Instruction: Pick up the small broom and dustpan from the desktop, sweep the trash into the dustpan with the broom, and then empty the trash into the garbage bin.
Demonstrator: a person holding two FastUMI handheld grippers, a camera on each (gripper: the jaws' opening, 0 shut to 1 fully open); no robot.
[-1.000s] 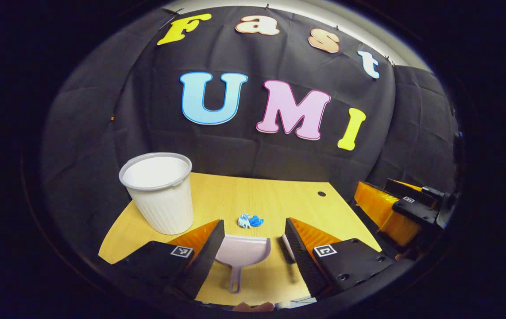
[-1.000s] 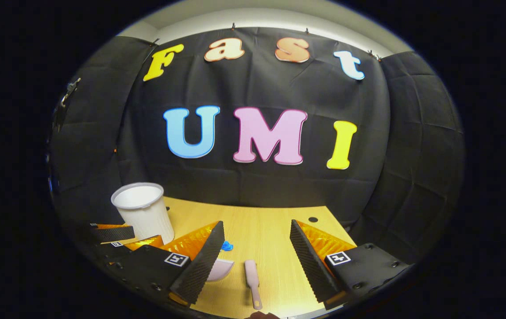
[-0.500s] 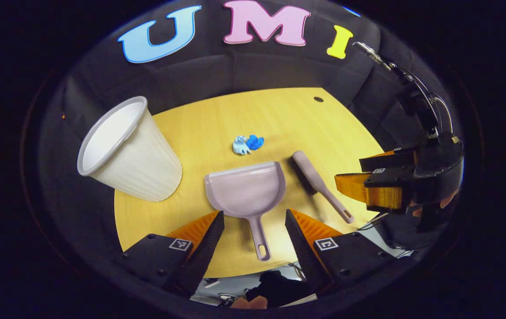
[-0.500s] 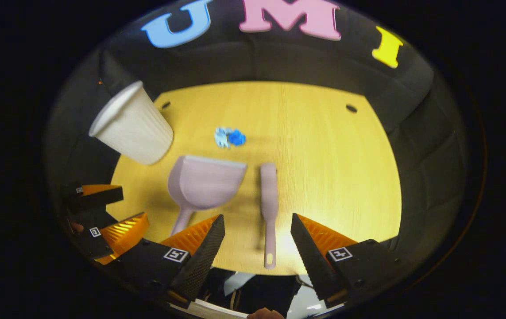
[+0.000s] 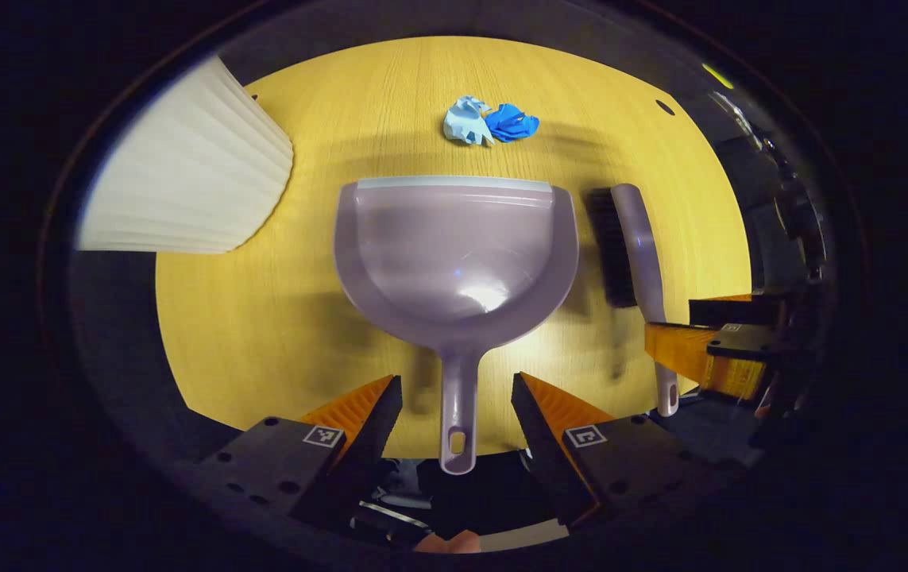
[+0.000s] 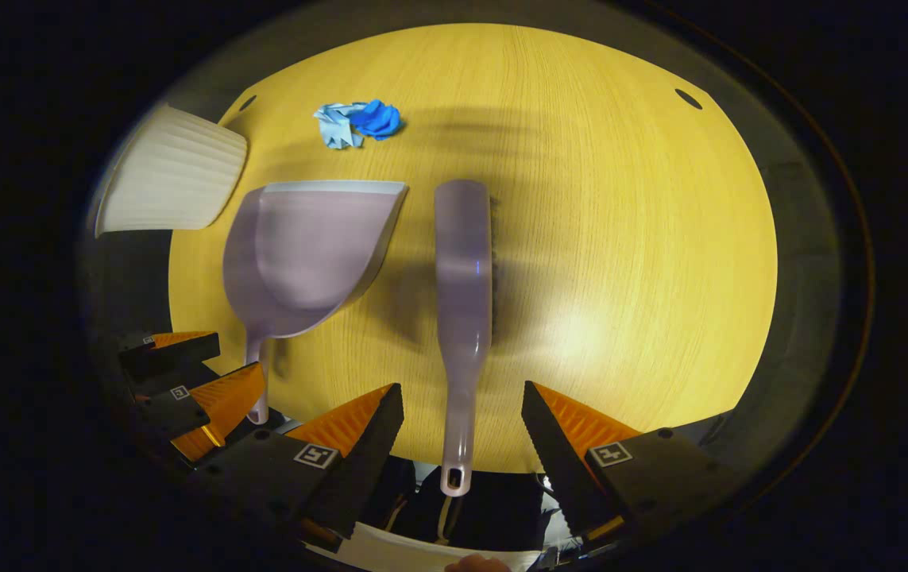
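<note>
**A:** Status of the task at this point?

**B:** Nothing is completed yet. The mauve plastic dustpan (image 5: 457, 246) lies flat on the round yellow wood-grain desktop (image 5: 247, 318), mouth facing away from the grippers, its handle reaching past the near edge. The small mauve broom with dark bristles (image 6: 462, 270) lies just beside it on the right, parallel, its handle also overhanging the edge. The trash, one pale-blue crumpled scrap and one deep-blue one (image 5: 490, 125), sits touching each other just beyond the dustpan lip. None of it is in the pan. The white ribbed plastic garbage bin (image 5: 183, 191) stands at the far left of the desktop, near the dustpan but apart from it.

**A:** What remains?

**B:** By my judgement, everything: both pick-ups, the sweep, then the emptying.

**A:** Finger condition, left unit?

**B:** The left gripper (image 5: 456, 397) has its fingers spread wide, one on each side of the dustpan handle. A clear gap shows on both sides; no contact, nothing held.

**A:** Right unit?

**B:** The right gripper (image 6: 461, 405) is likewise wide apart, straddling the broom handle without touching it. In the left gripper view the same unit appears at the right, with the broom handle passing by it.

**A:** Readiness?

**B:** Both handles look centred between the jaws, so closing appears to be the next action for each hand
</note>
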